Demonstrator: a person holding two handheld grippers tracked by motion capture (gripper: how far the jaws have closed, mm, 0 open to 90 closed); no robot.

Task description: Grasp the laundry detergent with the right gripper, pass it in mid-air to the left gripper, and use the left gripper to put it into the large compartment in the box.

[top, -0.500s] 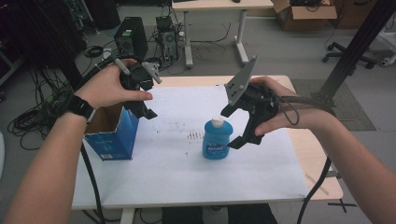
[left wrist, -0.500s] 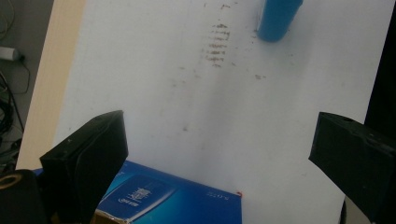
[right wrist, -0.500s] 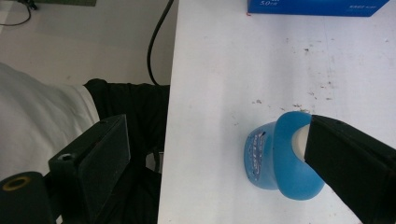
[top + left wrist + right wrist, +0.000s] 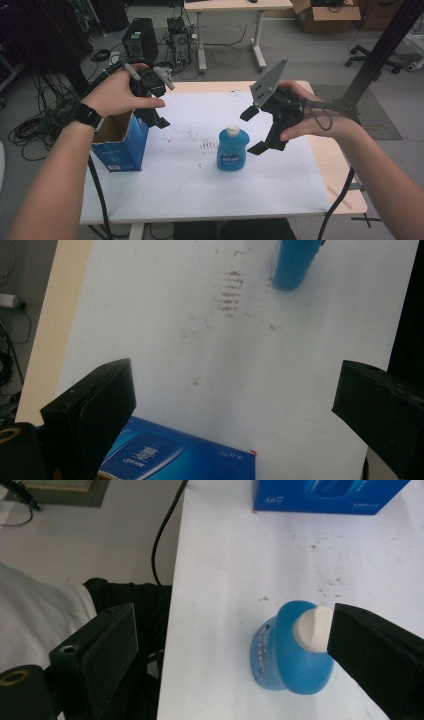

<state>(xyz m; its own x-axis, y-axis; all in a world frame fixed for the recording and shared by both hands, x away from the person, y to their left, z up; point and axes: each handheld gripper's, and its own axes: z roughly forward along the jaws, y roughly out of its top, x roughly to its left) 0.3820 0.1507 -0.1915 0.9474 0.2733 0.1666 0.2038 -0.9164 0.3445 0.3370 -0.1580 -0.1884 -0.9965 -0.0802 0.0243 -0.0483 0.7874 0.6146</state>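
Right gripper [image 4: 256,130], jaws spread wide and empty, has edged closer beside the blue plastic bottle with a white cap [image 4: 231,149], which stands mid-table; a grasp looks imminent. Left gripper [image 4: 159,118] hovers open over the open blue cardboard box [image 4: 122,142].

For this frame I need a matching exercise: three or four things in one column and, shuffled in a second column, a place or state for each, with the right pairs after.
Things:
1. blue bottle
2. blue box
3. left tool
4. right tool

Places or states:
A. stands open-topped at the table's left edge
B. open, held above the box's far corner
C. upright with a white cap, near the middle of the white sheet
D. open, held just right of the bottle, not touching it

Pairs: 1-C, 2-A, 3-B, 4-D
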